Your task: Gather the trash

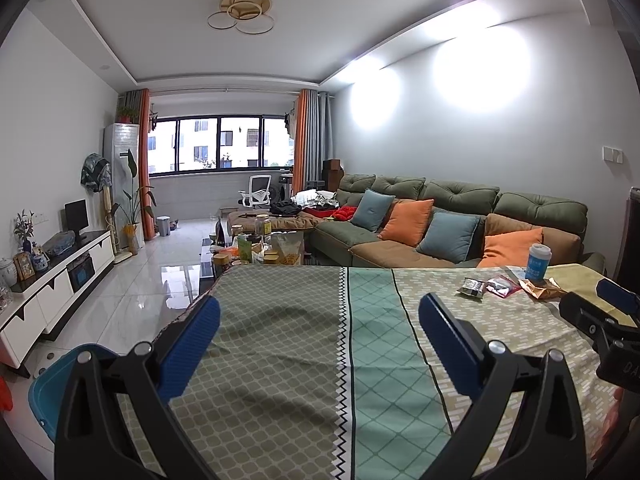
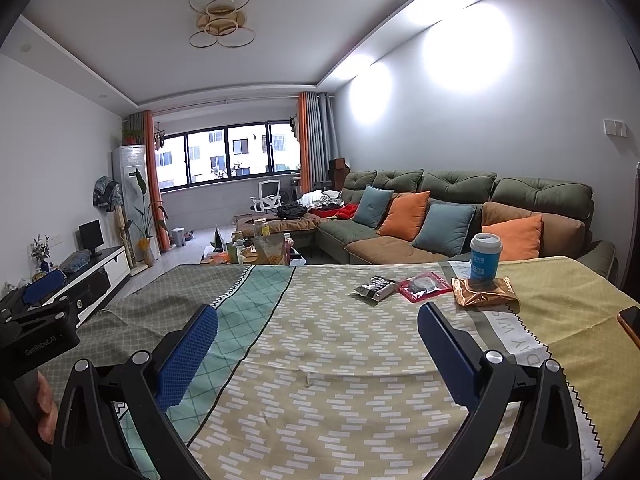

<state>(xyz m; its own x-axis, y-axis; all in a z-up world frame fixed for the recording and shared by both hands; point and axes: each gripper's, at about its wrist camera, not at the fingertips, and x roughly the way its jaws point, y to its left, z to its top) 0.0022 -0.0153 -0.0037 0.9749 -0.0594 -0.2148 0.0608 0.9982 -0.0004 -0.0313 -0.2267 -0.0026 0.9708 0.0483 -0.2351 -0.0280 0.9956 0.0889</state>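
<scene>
On the patterned tablecloth at the far right lie a black-and-silver wrapper, a red packet, a crumpled gold wrapper and an upright blue paper cup. The same items show in the left wrist view: wrapper, red packet, gold wrapper, cup. My right gripper is open and empty, short of the trash. My left gripper is open and empty over the table's left part. A blue bin sits off the table's left edge.
A green sofa with orange and blue cushions stands behind the table. A cluttered coffee table is beyond the far edge. A white TV cabinet lines the left wall. A phone edge lies at the table's right.
</scene>
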